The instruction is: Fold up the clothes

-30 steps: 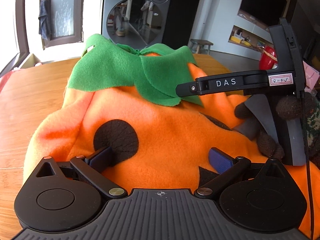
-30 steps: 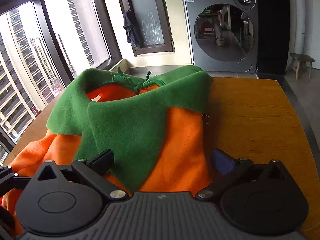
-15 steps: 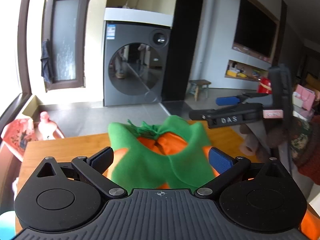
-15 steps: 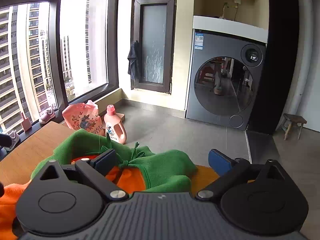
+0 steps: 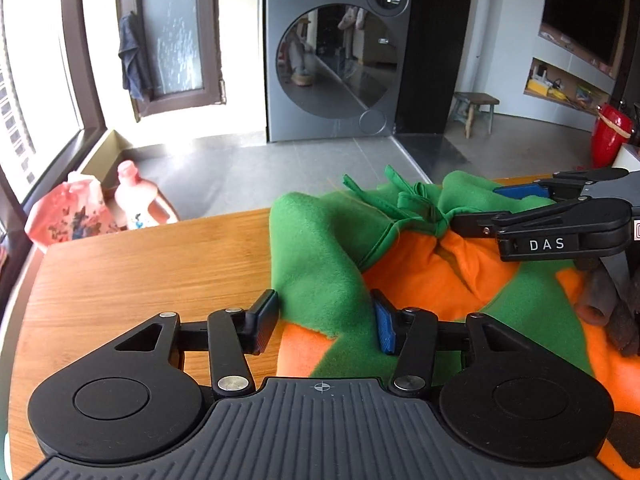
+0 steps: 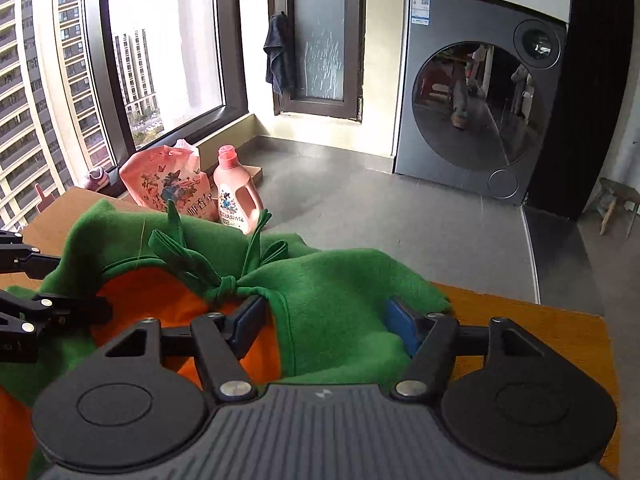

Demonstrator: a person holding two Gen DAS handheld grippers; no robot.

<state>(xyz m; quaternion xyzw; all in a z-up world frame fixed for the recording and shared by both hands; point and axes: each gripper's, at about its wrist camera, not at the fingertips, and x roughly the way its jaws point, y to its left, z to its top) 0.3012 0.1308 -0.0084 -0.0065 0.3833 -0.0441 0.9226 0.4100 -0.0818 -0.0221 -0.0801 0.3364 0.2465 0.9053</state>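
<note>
An orange fleece pumpkin costume (image 5: 420, 272) with a green leaf collar (image 5: 320, 248) lies on the wooden table (image 5: 140, 264), its collar near the far edge. My left gripper (image 5: 324, 316) straddles the collar's left fold. Its jaws are closing, with green fleece between the pads. My right gripper (image 6: 324, 320) straddles the collar's right side, just right of the knotted green tie (image 6: 224, 280). Its jaws are closing too, around green fleece. The right gripper (image 5: 484, 206) also shows in the left wrist view, and the left gripper (image 6: 76, 284) in the right wrist view.
The table's far edge (image 6: 520, 300) runs just beyond the collar. On the floor past it stand a pink detergent bottle (image 6: 234, 192) and a pink bag (image 6: 168, 184). A grey washing machine (image 5: 340, 52) stands further back. A dark gloved hand (image 5: 608, 304) holds the right gripper.
Both grippers have moved forward from the costume's orange body to its green collar at the far edge. Their jaws have narrowed from wide open around the fleece.
</note>
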